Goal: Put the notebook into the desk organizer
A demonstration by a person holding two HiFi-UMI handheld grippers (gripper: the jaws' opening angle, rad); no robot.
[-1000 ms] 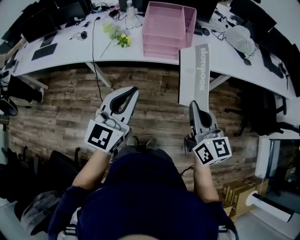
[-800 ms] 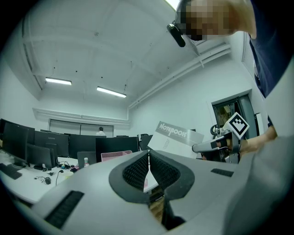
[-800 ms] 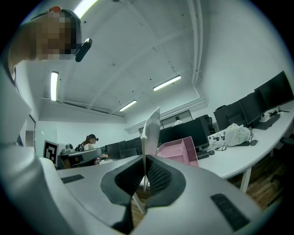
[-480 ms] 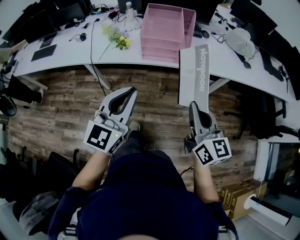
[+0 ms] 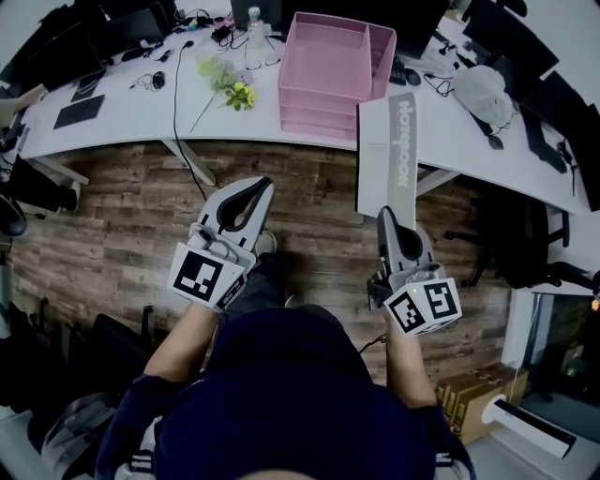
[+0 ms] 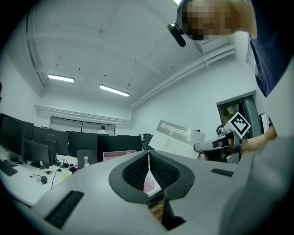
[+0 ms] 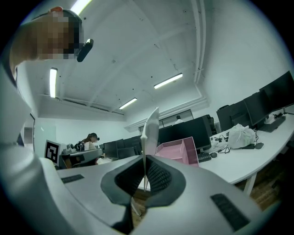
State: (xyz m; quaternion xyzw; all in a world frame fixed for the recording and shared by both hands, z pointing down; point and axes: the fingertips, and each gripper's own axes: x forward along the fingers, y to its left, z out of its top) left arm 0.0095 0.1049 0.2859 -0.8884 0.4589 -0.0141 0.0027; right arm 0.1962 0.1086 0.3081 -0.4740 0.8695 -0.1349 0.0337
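head view looks steeply down on a person holding a tool in each hand over a brown wood-plank floor (image 5: pixel 122 225), facing a long curved white desk (image 5: pixel 122 112) across the top of the frame. the right gripper (image 5: pixel 385 210), at lower right of centre, has its jaws clamped on the near end of a white notebook with a grey printed band (image 5: pixel 389 150), which reaches from the jaw tips up the frame until its far end overlaps the desk edge. just left of that far end, on the desk at upper centre, stands the pink mesh desk organizer (image 5: pixel 333 61) with stacked trays, and the notebook is outside it. the left gripper (image 5: pixel 266 181), at left of centre, has its jaws pressed together with nothing between them, well apart from the notebook. a sprig of yellow flowers (image 5: pixel 234 84) and a clear water bottle (image 5: pixel 253 21) lie on the desk left of the organizer. right gripper view shows the notebook (image 7: pixel 149 131) edge-on, rising thin and upright from between the closed pads of the right gripper (image 7: pixel 144 170), with the desk organizer (image 7: pixel 177 151) behind it at centre right. left gripper view shows the left gripper (image 6: pixel 148 160) closed and empty, the notebook (image 6: pixel 177 140) tilted at centre right with its cover facing this way, and the desk organizer (image 6: pixel 117 155) low at centre left.
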